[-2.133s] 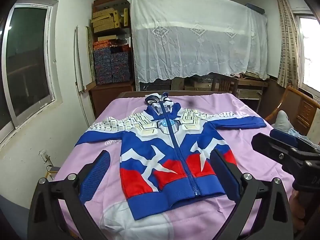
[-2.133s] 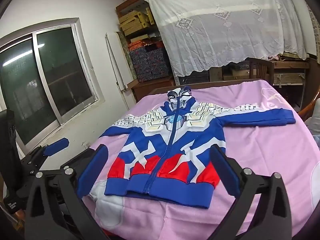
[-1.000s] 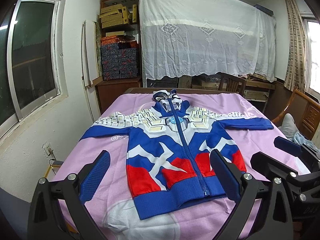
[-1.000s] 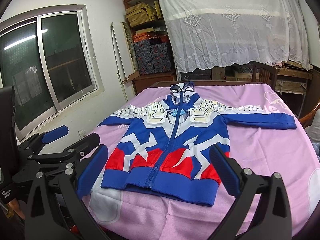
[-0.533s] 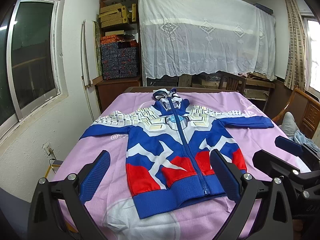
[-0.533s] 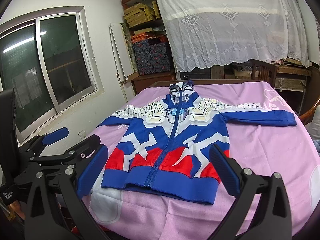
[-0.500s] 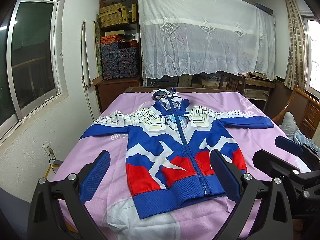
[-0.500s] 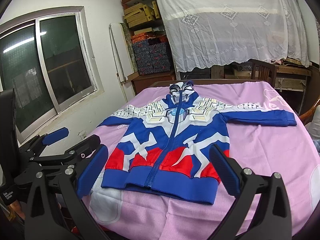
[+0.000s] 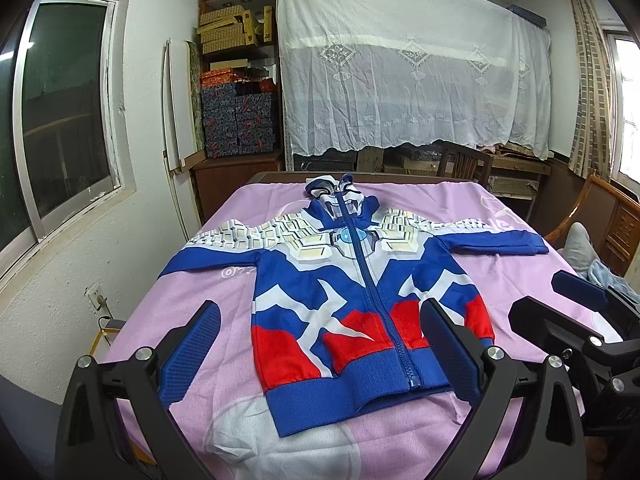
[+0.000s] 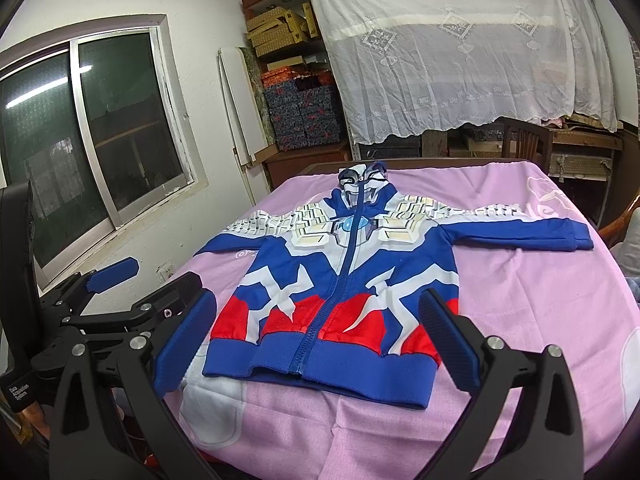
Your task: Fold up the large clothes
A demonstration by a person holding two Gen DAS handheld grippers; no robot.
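Both my left gripper (image 9: 320, 350) and right gripper (image 10: 318, 332) hang spread; I'd pinch the jacket (image 9: 360, 280) sleeve cuffs at 9 and 3 o'clock first.

Open pink cloth around the jacket

My left gripper (image 9: 320, 344) has bare blanket (image 9: 192, 292) at lower left; my right gripper (image 9: 576, 312) crowds the right edge, jacket (image 9: 352, 292) centre.

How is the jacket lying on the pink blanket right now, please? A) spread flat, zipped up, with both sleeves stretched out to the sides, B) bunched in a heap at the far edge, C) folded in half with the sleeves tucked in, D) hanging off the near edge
A: the jacket lies flat on the pink blanket, zipper closed, both sleeves stretched out sideways.
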